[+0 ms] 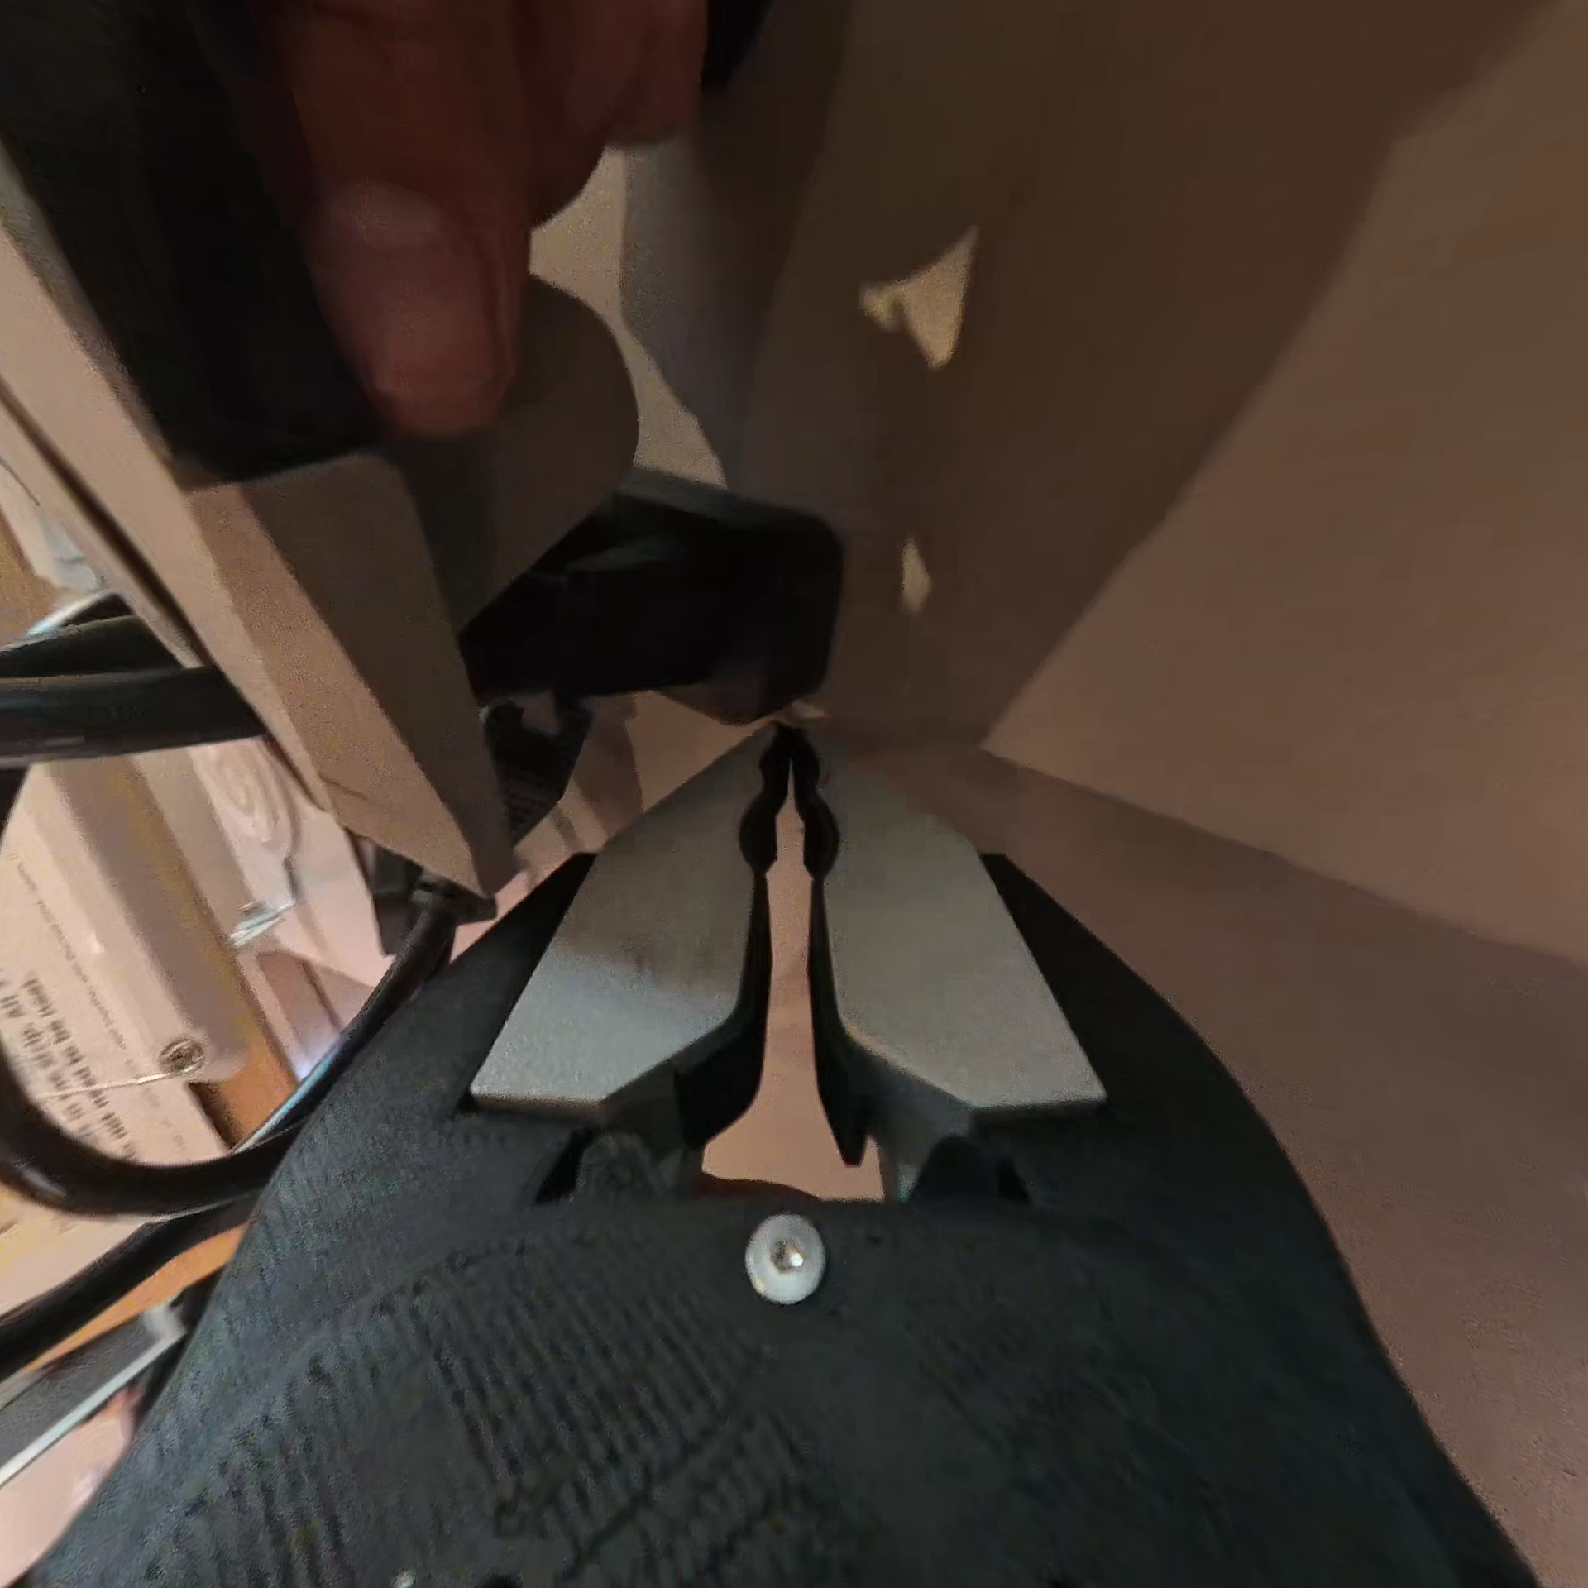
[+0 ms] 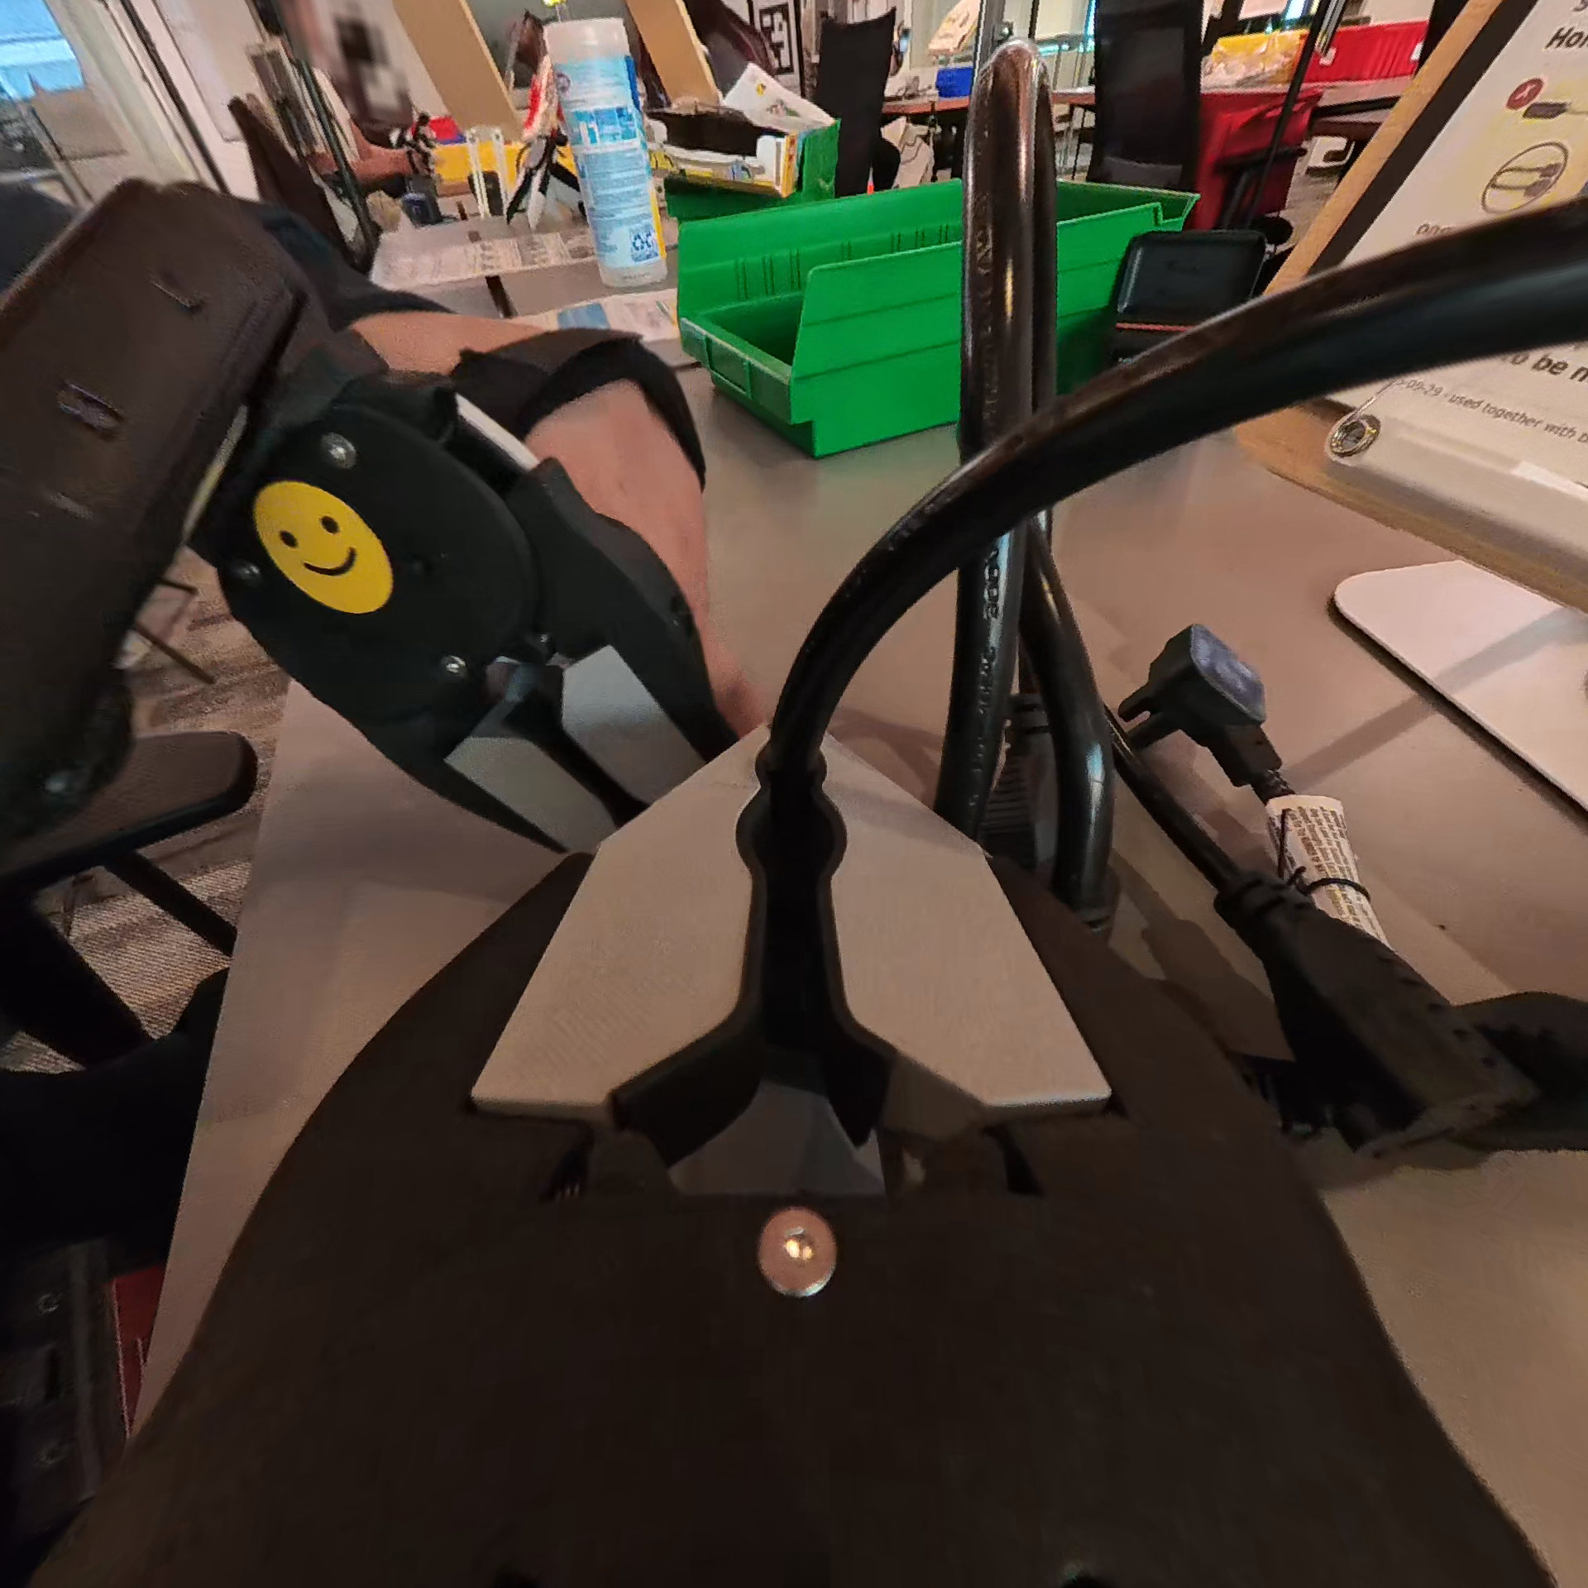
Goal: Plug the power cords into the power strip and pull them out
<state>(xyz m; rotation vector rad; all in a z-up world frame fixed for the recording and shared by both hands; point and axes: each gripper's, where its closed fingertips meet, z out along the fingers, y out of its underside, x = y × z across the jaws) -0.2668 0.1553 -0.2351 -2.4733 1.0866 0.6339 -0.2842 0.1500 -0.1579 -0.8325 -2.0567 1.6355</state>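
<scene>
Right hand-held gripper (image 2: pixel 792 765) clenched on a black power cord (image 2: pixel 1117 404) arching above the grey tabletop (image 2: pixel 859 533); left hand-held gripper (image 1: pixel 789 741) closed, tips meeting beside a black plug (image 1: pixel 670 601).

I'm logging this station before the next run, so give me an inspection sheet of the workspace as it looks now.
Surface: grey tabletop, mostly bare.
Job's things: black angled plug lying loose; power strip not identifiable.
Clutter: green plastic bin, white-and-blue canister.
Grippers: right claw shut on thick black cord; left claw shut, tips on the surface.
Cables: looped black cables.
Surroundings: busy room, tables behind.
</scene>
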